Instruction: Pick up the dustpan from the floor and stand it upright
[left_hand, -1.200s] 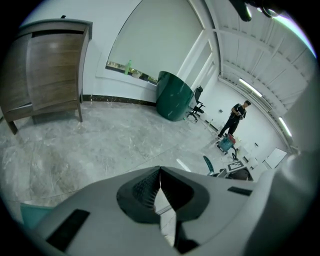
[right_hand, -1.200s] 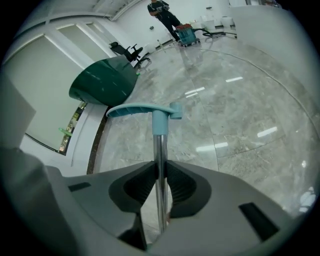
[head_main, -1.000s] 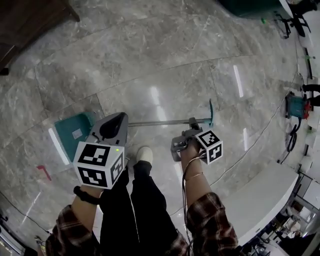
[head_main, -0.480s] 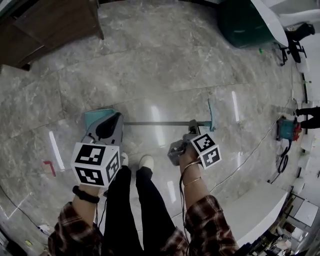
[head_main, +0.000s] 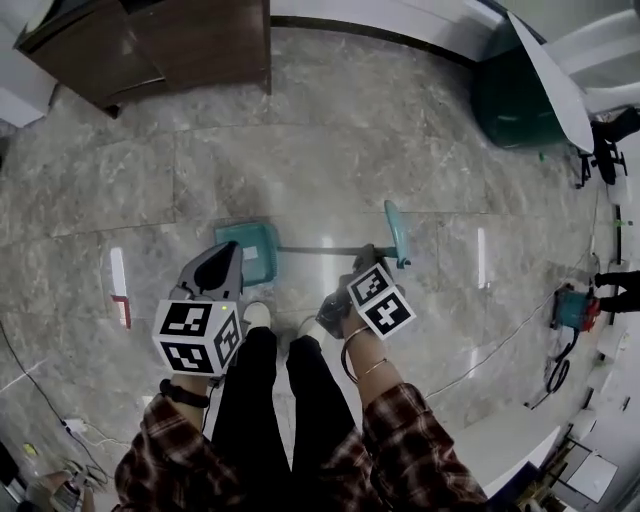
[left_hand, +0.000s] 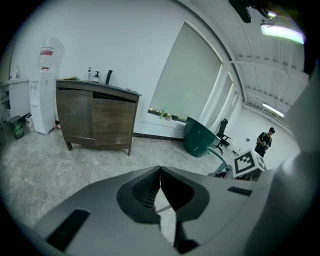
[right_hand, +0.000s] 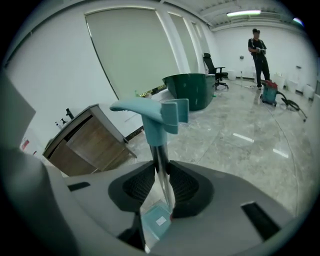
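The dustpan has a teal pan (head_main: 258, 250), a metal pole (head_main: 320, 249) and a teal handle (head_main: 397, 232). My right gripper (head_main: 362, 262) holds the pole (right_hand: 159, 165) just below the handle (right_hand: 152, 116), with both pads against it, and its jaws are opening slightly. In the right gripper view the handle stands above the jaws and the pan (right_hand: 156, 222) hangs below them. My left gripper (head_main: 230, 255) is beside the pan's left edge, apart from it. Its jaws (left_hand: 160, 170) are shut tip to tip with nothing between them.
A brown wooden cabinet (head_main: 190, 45) stands at the back left, with a water dispenser (left_hand: 42, 90) beside it. A dark green round piece of furniture (head_main: 515, 105) is at the back right. The person's shoes (head_main: 258, 315) are just below the pan. Another person (right_hand: 257, 47) and a teal machine (head_main: 572, 308) are at the far right.
Both grippers have risen and the view has lifted with them. The dustpan came up with the right gripper, its pan swinging in toward the person's feet and its pole looking shorter.
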